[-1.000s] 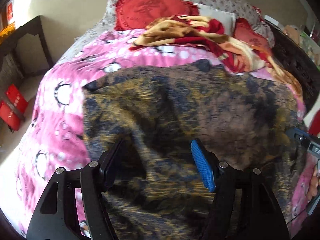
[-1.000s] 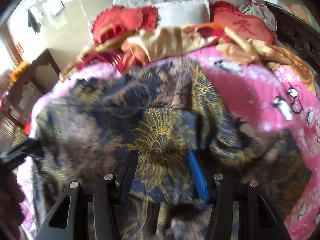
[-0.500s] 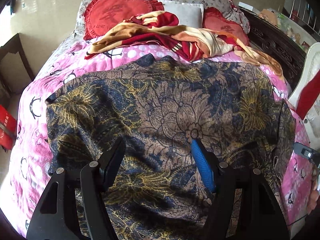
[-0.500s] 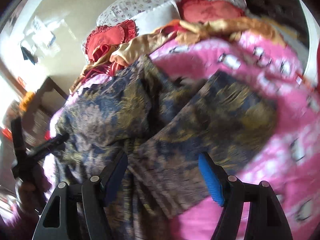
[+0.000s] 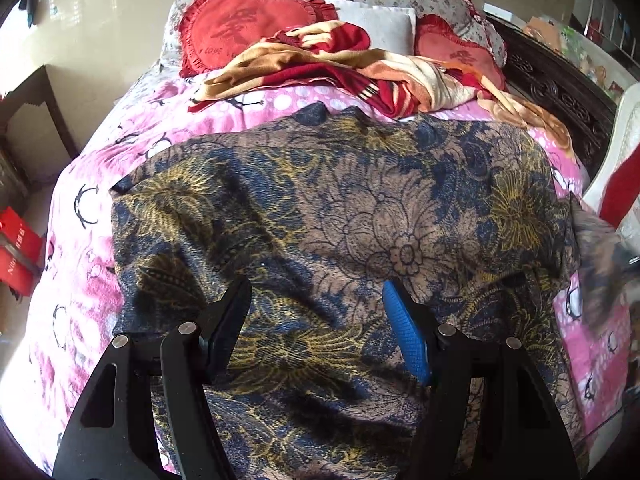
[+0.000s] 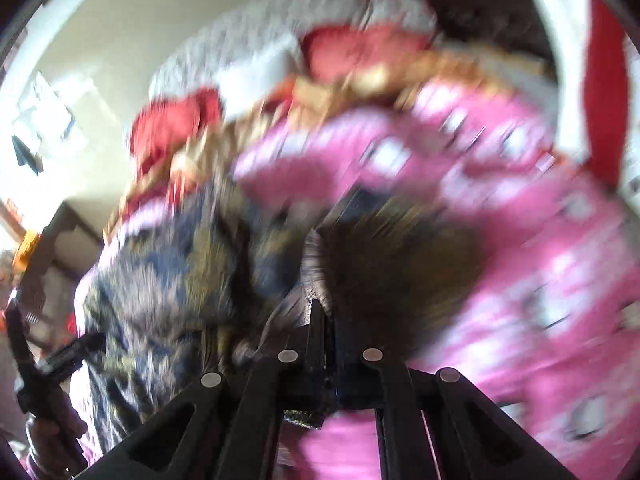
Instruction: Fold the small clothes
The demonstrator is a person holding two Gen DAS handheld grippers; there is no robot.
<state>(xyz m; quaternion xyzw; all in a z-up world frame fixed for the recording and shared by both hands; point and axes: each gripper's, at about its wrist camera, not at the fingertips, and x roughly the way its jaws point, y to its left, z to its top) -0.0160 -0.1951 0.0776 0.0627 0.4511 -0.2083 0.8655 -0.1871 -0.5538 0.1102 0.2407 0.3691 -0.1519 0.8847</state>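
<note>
A dark garment (image 5: 360,208) with a blue, brown and gold flower print lies spread flat on the bed. My left gripper (image 5: 316,300) hovers open above its near middle, with nothing between the black finger and the blue pad (image 5: 404,336). In the blurred right wrist view my right gripper (image 6: 324,316) is shut on the garment's (image 6: 180,264) right edge, and cloth bunches around the closed fingers. That raised flap (image 5: 596,248) shows as a blur at the right in the left wrist view. The left gripper (image 6: 48,360), held in a hand, shows at the far left of the right wrist view.
The bed has a pink penguin-print cover (image 5: 80,240). A crumpled red and tan blanket (image 5: 340,68) and red heart cushions (image 5: 240,36) lie at the head. A dark carved bed frame (image 5: 560,92) runs along the right. A red box (image 5: 16,256) sits on the floor at the left.
My right gripper opened wider over the garment's right edge, then shut on the cloth while it swung right and rolled. My left gripper stayed open and drifted slightly over the garment.
</note>
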